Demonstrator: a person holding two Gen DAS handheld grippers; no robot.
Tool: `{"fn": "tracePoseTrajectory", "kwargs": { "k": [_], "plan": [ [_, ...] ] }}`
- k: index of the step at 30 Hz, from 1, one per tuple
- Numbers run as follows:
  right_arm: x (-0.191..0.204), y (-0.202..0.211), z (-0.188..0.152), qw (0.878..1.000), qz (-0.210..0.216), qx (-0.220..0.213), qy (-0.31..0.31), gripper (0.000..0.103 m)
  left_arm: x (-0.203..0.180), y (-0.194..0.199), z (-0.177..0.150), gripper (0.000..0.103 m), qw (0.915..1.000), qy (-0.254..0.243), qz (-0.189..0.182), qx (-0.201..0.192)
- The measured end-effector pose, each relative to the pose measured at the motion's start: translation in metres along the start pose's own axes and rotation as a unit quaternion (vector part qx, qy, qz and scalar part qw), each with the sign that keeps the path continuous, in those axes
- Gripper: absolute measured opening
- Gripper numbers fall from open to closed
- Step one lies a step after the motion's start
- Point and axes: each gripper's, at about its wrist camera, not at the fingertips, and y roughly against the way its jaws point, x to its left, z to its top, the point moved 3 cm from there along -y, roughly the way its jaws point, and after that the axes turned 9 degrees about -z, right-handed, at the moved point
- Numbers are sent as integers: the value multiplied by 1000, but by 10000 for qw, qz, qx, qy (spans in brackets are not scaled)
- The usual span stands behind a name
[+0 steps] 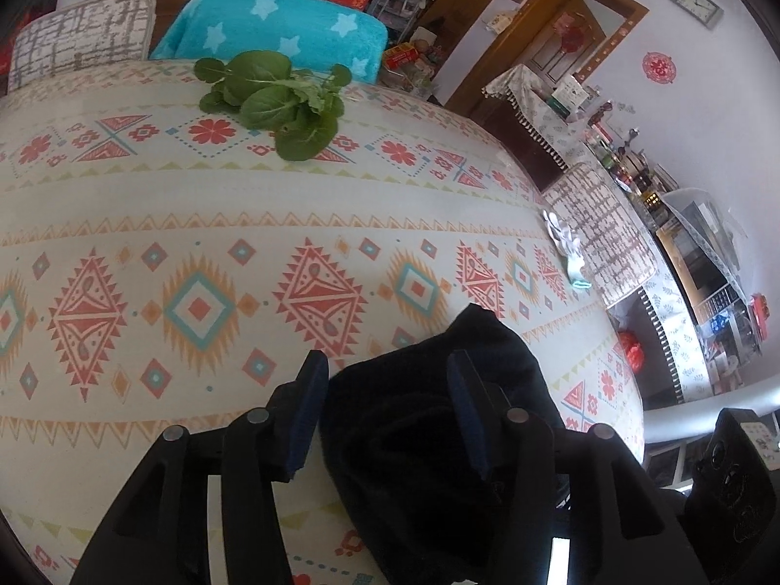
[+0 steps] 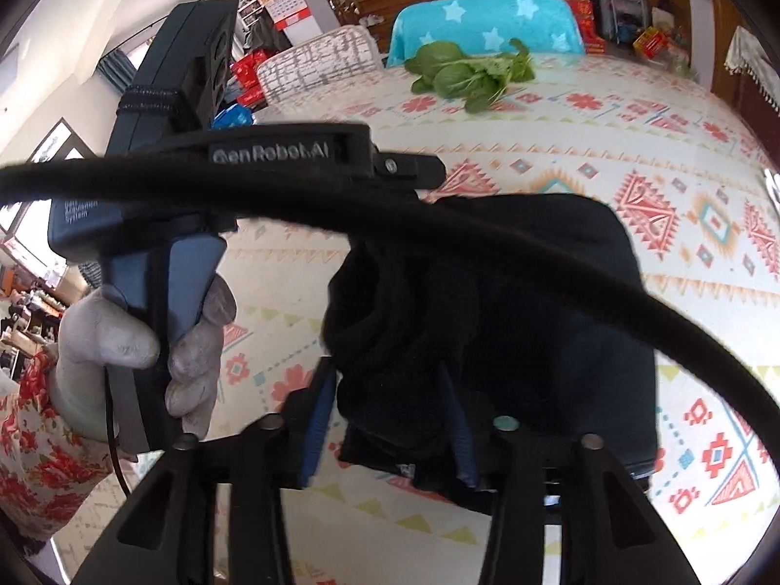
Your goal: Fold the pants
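The black pants (image 1: 429,419) lie bunched and partly folded on the patterned tablecloth (image 1: 195,204). My left gripper (image 1: 385,380) is open, its fingers straddling the near edge of the cloth. In the right wrist view the pants (image 2: 536,302) form a thick dark bundle. My right gripper (image 2: 390,390) is open, with a fold of the cloth between its fingers. The left gripper body (image 2: 292,156) shows at left, held by a gloved hand (image 2: 126,341). A black cable (image 2: 487,239) arcs across the view.
Leafy greens (image 1: 278,97) lie at the far side of the table. A white glove (image 1: 568,248) rests at the right edge. Chairs with a teal star cover (image 1: 273,34) and grey patterned cushions (image 1: 78,34) stand behind the table.
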Motion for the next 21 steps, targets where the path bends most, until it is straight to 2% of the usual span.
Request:
{"fn": "tracePoseTrajectory", "kwargs": {
  "k": [5, 10, 15, 21],
  "plan": [
    [1, 12, 4, 9998, 19, -85, 184, 52, 30, 35, -2, 50, 9983, 260, 423, -315],
    [-29, 24, 28, 9987, -215, -396, -242, 52, 49, 65, -20, 51, 9951, 585, 597, -526],
    [-32, -4, 52, 9967, -755, -291, -7, 52, 25, 65, -56, 51, 9963, 522, 524, -431],
    [-35, -61, 70, 9925, -1164, 259, 272, 54, -2, 37, -78, 51, 9980, 338, 507, -139]
  ]
}}
